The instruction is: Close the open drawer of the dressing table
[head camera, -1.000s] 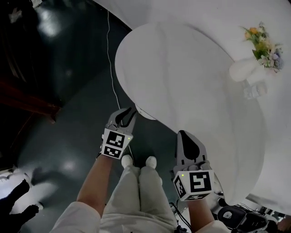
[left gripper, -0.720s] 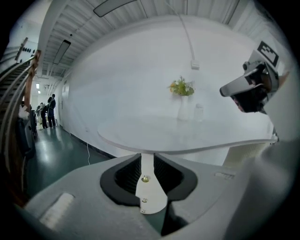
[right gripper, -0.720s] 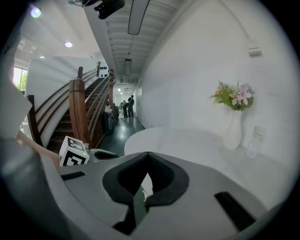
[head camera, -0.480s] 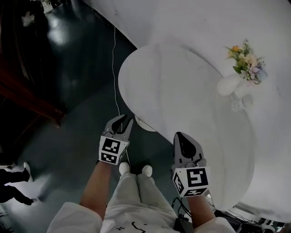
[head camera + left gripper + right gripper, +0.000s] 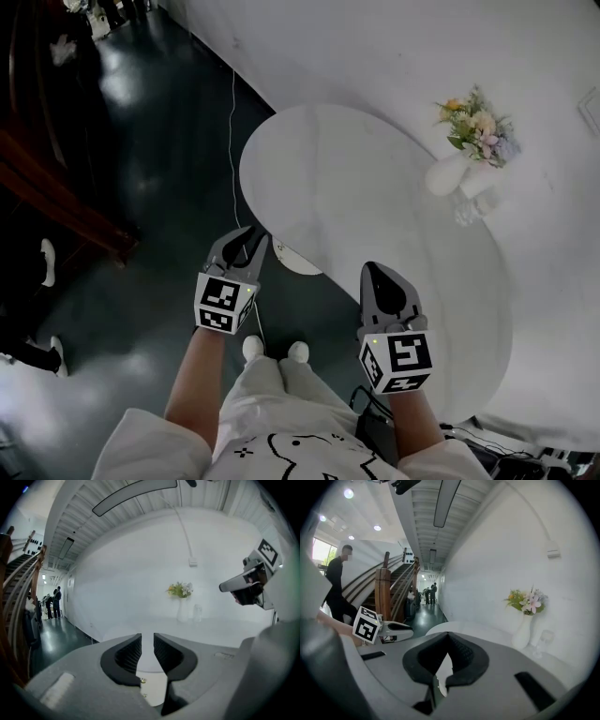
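The white oval dressing table (image 5: 356, 187) fills the head view's middle. Its drawer (image 5: 298, 258) pokes out a little from under the near left rim. My left gripper (image 5: 244, 240) hangs just left of the drawer, apart from it, with a narrow gap between its jaws and nothing in them. In the left gripper view (image 5: 147, 641) the drawer's white front (image 5: 152, 686) with small brass fittings shows below the jaws. My right gripper (image 5: 375, 274) is shut and empty at the table's near edge, right of the drawer. Its tips meet in the right gripper view (image 5: 448, 637).
A white vase (image 5: 445, 173) of flowers and a clear glass (image 5: 469, 208) stand at the table's far right. A thin cable (image 5: 232, 122) runs across the dark glossy floor. A wooden stair rail (image 5: 56, 178) and bystanders' feet (image 5: 47, 262) are at the left.
The head view has shifted, so the table sits higher and further off. Both grippers have drawn back slightly toward the body. The left one is now further from the drawer.
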{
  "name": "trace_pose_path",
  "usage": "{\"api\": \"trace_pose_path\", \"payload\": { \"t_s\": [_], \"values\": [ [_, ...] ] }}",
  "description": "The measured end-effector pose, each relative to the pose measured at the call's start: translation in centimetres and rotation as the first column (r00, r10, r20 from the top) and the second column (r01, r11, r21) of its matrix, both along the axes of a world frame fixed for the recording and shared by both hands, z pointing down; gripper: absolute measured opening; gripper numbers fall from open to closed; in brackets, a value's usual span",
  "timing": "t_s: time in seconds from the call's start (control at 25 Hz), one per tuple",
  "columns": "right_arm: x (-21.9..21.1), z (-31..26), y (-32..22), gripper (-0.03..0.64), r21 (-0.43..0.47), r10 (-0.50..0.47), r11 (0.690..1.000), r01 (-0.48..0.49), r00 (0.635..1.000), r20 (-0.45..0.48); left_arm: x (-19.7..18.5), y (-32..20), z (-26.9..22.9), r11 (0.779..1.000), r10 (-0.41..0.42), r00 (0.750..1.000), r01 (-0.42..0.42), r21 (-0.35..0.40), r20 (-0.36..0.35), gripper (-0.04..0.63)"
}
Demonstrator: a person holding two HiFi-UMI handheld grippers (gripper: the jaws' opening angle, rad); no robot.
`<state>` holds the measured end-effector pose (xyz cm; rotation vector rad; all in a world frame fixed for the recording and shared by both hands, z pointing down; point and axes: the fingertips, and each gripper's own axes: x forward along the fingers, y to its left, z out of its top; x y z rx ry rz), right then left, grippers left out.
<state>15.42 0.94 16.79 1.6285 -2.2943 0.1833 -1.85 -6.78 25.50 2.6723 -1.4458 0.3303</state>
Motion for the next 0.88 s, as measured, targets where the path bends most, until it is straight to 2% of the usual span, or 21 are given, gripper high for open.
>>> {"api": "trace_pose_path", "payload": {
  "t_s": [0.52,0.88],
  "values": [
    [2.4,-5.5,1.2,-0.005,0.109,0.034,0.994,-0.032,0.999,-0.013,2.3,2.0,-7.7,0.994,0.046,0.999,-0.046,0.096,0.006,0.091],
    [3.3,-7.8,0.7,-0.005,0.182,0.035,0.983,-0.030,0.999,-0.026,3.8,1.9,-12.8,0.980,0.051,0.999,-0.048,0.192,-0.010,0.089]
  ]
}}
